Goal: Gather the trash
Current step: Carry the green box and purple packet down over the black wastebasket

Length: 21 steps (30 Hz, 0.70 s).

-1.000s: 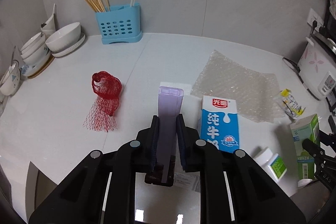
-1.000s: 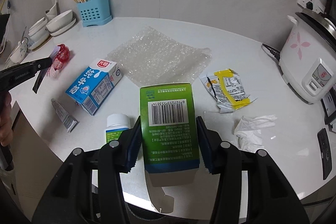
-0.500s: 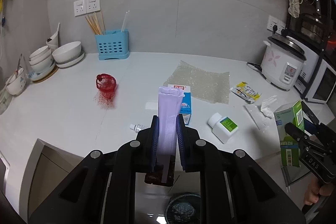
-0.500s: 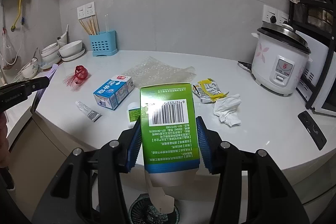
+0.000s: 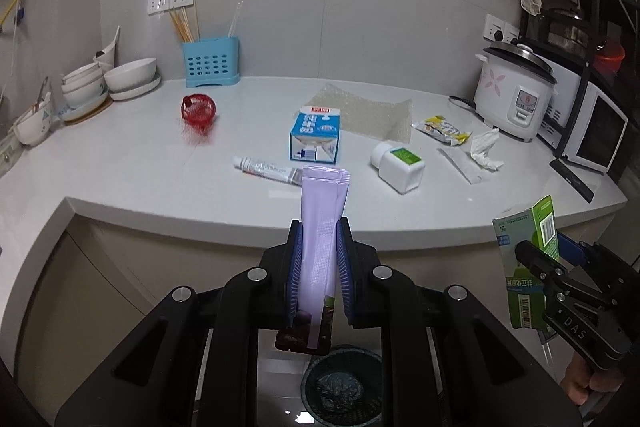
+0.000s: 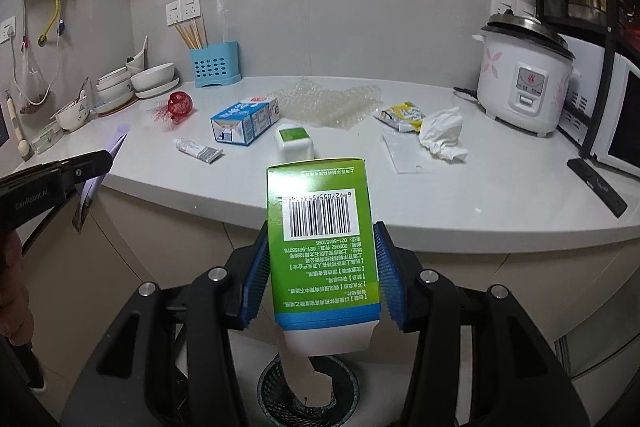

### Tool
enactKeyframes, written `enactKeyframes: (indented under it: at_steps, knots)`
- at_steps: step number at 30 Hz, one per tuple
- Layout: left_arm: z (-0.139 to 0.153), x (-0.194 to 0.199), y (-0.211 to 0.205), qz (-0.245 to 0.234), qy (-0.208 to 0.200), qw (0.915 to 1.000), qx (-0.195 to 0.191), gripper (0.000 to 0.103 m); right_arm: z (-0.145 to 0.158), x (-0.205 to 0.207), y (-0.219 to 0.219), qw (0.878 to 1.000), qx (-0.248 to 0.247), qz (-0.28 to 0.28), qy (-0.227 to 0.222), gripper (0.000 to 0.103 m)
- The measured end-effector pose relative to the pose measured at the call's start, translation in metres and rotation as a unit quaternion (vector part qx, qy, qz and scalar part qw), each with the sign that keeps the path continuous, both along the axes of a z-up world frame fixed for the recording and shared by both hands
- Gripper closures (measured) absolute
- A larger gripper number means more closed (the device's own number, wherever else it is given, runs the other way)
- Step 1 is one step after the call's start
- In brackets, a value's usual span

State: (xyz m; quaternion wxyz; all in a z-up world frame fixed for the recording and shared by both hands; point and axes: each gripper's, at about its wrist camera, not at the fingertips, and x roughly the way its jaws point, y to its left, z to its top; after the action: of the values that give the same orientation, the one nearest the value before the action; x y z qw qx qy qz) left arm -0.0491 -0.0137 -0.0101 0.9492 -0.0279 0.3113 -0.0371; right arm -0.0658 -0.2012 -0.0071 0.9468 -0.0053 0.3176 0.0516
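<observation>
I have pulled both my tongs back from the counter [image 5: 160, 187]. A moment ago they were right over the trash on top. Now they hang out past its front edge, above the round bin [image 6: 308, 387] on the floor.

My left tongs [image 5: 319, 267] are squeezed narrow on a thin purple packet [image 5: 322, 227]. My right tongs [image 6: 322, 267] are clamped on a green box [image 6: 320, 227], so they stand wider. The box's open flap points down at the bin.

I think the next job is to let both go so they drop in.

More trash waits on the counter: a milk carton [image 5: 316, 135], a tube [image 5: 268, 169], a white bottle [image 5: 398, 167], a red net [image 5: 198, 111], bubble wrap [image 5: 368, 113], a yellow wrapper [image 5: 440, 131] and a crumpled tissue [image 5: 486, 151].
</observation>
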Motion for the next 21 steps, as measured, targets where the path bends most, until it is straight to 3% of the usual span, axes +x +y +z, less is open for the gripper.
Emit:
enactKeyframes:
  at_steps: [14, 21]
  knots:
    - [-0.097, -0.044, -0.016, -0.004, 0.029, 0.9996, 0.005, 0.086, -0.087, -0.038, 0.000, 0.999, 0.016, -0.019, 0.035, 0.056]
    - [-0.145, -0.048, -0.021, -0.006, 0.046, 0.9989, 0.005, 0.086, -0.131, -0.048, 0.000, 0.998, 0.008, -0.033, 0.055, 0.056]
